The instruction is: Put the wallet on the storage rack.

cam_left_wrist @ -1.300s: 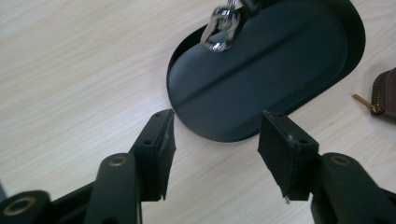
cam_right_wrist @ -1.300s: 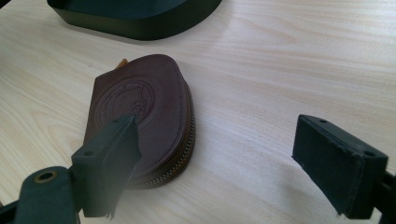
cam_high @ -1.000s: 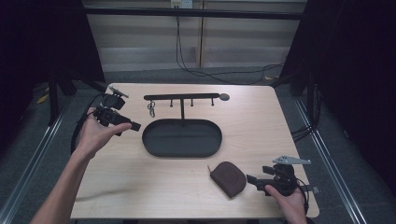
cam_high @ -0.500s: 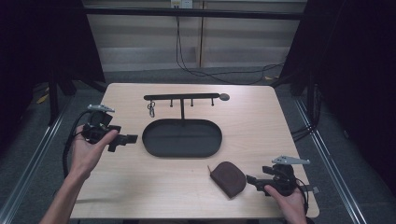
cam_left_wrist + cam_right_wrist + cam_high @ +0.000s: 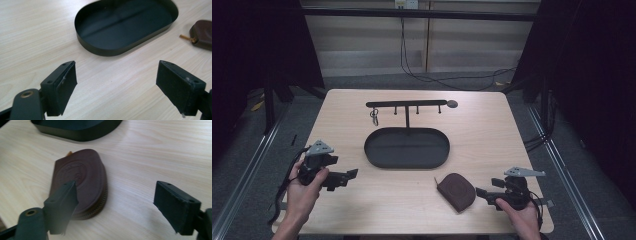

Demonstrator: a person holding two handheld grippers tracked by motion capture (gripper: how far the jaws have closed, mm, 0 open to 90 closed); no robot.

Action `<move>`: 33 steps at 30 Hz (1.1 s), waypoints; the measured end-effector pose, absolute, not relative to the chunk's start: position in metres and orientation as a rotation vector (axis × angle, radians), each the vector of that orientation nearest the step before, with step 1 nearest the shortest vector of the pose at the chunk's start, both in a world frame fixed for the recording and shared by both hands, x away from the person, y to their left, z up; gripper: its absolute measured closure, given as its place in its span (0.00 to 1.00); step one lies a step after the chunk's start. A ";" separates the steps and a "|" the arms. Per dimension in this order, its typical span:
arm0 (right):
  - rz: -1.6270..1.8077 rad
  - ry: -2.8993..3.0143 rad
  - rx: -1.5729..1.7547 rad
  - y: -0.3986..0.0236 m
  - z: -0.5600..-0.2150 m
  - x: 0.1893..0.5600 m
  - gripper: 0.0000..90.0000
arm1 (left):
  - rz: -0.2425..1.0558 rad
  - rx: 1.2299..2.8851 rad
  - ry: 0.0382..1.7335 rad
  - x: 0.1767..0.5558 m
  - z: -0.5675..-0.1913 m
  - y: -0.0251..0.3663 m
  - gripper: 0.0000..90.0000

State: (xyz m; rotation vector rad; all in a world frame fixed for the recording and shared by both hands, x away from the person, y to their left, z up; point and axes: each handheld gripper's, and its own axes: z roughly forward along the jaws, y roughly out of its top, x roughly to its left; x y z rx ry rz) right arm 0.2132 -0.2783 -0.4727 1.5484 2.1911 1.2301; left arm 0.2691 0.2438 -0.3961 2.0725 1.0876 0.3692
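A brown leather zip pouch (image 5: 456,190) lies flat on the wooden table near the front right; it also appears in the right gripper view (image 5: 80,180) and at the edge of the left gripper view (image 5: 202,33). My right gripper (image 5: 482,192) (image 5: 115,207) is open just right of the pouch, its jaws pointing at it with nothing between them. My left gripper (image 5: 349,176) (image 5: 117,87) is open at the front left, empty, facing the black oval tray (image 5: 407,148) (image 5: 125,23). A black hook rack (image 5: 406,105) stands behind the tray with a key ring (image 5: 374,117) hanging from it.
The tray's dark wall (image 5: 77,130) rises just beyond the pouch in the right gripper view. Cables (image 5: 432,75) run across the floor behind the table. Bare wood (image 5: 482,130) lies right of the tray.
My left gripper has come down from near the rack at the back left toward the front left of the table. The right gripper and the pouch have stayed put.
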 end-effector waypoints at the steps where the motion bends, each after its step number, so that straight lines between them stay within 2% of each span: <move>1: 1.235 2.191 1.542 -0.278 -0.472 0.212 0.21 | 0.366 2.056 1.098 0.263 -0.399 0.245 0.18; 5: 1.238 2.208 1.526 -0.278 -0.471 0.213 0.21 | 0.353 2.034 1.100 0.247 -0.415 0.246 0.18; 8: 1.248 2.221 1.536 -0.277 -0.469 0.214 0.21 | 0.288 1.998 1.115 0.239 -0.433 0.250 0.18; 11: 1.234 2.240 1.542 -0.274 -0.466 0.215 0.23 | 0.277 2.026 1.131 0.234 -0.448 0.248 0.18; 14: 1.214 2.253 1.523 -0.269 -0.464 0.218 0.21 | 0.279 2.016 1.134 0.228 -0.455 0.249 0.18; 17: 1.200 2.264 1.510 -0.265 -0.461 0.219 0.19 | 0.207 1.982 1.119 0.225 -0.460 0.254 0.18; 23: 1.169 2.328 1.491 -0.257 -0.451 0.222 0.24 | 0.307 1.951 1.120 0.219 -0.459 0.257 0.20; 24: 1.141 2.349 1.486 -0.254 -0.445 0.225 0.23 | 0.366 1.932 1.132 0.217 -0.460 0.258 0.21; 33: 0.991 2.431 1.456 -0.235 -0.438 0.243 0.29 | 0.295 1.927 1.080 0.220 -0.460 0.261 0.21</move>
